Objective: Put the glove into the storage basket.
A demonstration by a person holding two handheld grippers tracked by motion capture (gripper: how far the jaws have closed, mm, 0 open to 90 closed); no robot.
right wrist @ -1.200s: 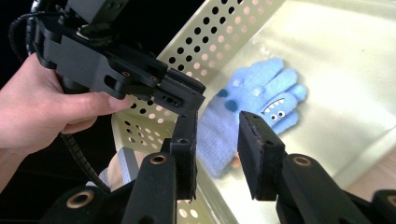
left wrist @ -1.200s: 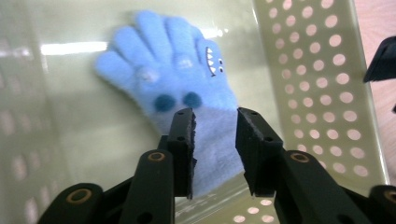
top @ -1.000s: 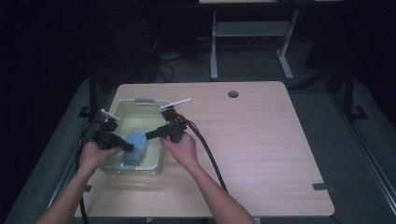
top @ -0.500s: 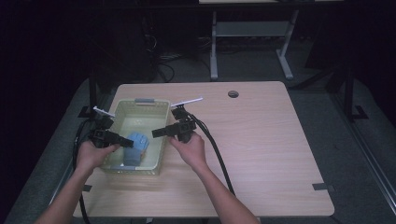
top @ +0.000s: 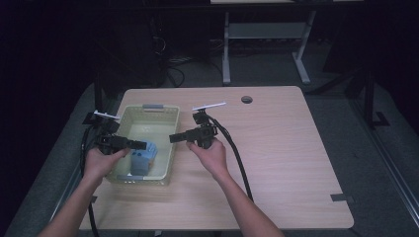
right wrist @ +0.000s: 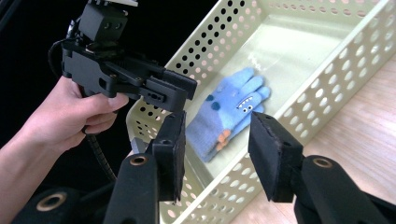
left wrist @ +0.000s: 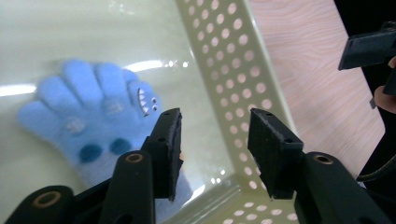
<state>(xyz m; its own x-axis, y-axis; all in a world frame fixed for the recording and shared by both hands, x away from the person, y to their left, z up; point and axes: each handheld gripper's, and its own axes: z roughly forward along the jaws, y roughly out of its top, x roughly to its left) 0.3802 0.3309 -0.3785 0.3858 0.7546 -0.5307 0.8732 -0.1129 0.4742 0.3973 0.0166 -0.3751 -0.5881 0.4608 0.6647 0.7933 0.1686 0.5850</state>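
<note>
Now a blue glove (top: 143,157) lies flat on the bottom of the pale yellow perforated basket (top: 168,117), which sits on the left part of the wooden surface (top: 286,158). In the left gripper view the glove shows its spread digits and a little toothy face stitched on the back. The left gripper (top: 129,144) hovers over the basket's near left corner; its fingers (left wrist: 168,144) have just been opening and stand apart with nothing between them, the glove lying below. The right gripper (top: 179,137) is held just outside the basket's right wall, above the surface, pointing toward the basket. Its fingers (right wrist: 271,154) have likewise just been opening and are released, grasping nothing. Black cables trail from both grippers toward the person.
</note>
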